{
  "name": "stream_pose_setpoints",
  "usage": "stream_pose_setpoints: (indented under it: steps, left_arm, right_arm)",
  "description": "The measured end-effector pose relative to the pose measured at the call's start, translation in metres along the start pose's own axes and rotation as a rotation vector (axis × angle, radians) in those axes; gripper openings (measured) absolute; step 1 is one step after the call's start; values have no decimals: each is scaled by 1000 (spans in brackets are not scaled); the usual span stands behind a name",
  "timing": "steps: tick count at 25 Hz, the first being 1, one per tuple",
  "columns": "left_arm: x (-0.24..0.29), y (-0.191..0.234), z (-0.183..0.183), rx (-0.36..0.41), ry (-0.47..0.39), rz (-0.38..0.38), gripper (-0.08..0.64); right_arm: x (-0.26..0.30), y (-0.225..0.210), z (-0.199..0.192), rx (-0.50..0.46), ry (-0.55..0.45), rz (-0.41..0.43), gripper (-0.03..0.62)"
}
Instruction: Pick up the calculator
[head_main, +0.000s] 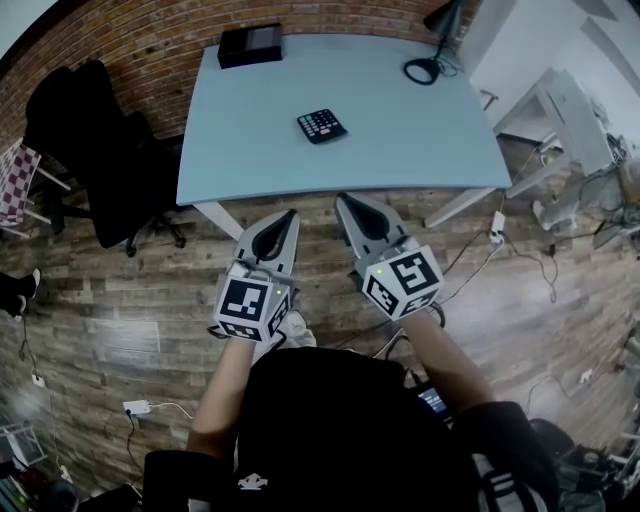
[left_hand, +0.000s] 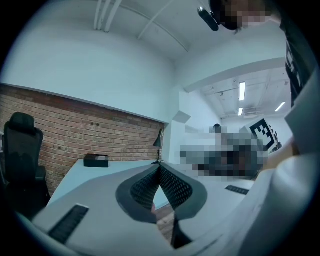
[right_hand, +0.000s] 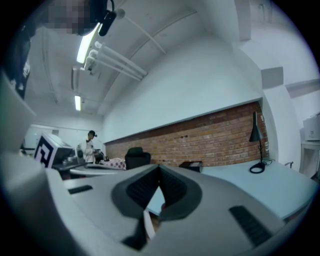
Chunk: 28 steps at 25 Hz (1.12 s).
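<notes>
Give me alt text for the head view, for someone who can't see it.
A black calculator lies untouched near the middle of a pale blue table. The person's left tool and right tool, both shut and empty, point toward the table's near edge. A black box and a lamp stand at the far edge.

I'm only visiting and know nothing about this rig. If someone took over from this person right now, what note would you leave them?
Left gripper: shut, empty, just short of the table's near edge.
Right gripper: shut, empty, beside the left one.
Calculator: flat near the table's middle, untouched. A black box and a lamp stand at the far edge.
Done: nothing yet.
Left: reach over the table, open one gripper, close it on the calculator, lift.
</notes>
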<state>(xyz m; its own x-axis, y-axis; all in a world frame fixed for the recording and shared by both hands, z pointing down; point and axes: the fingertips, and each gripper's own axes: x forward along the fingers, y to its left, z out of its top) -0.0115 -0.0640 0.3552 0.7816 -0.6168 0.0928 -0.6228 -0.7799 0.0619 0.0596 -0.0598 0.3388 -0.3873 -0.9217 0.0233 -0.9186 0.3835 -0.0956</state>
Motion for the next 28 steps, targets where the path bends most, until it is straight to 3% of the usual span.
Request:
stream_pose_setpoints:
  steps: [18,28]
  left_arm:
    - [4,62,-9,-49,-16,-55,5]
    - [2,69,-12,-70,-21,-63,5]
  right_arm:
    - [50,4,-11,-32,44,-86,5]
    - [56,7,-12,-43,59,-105,5]
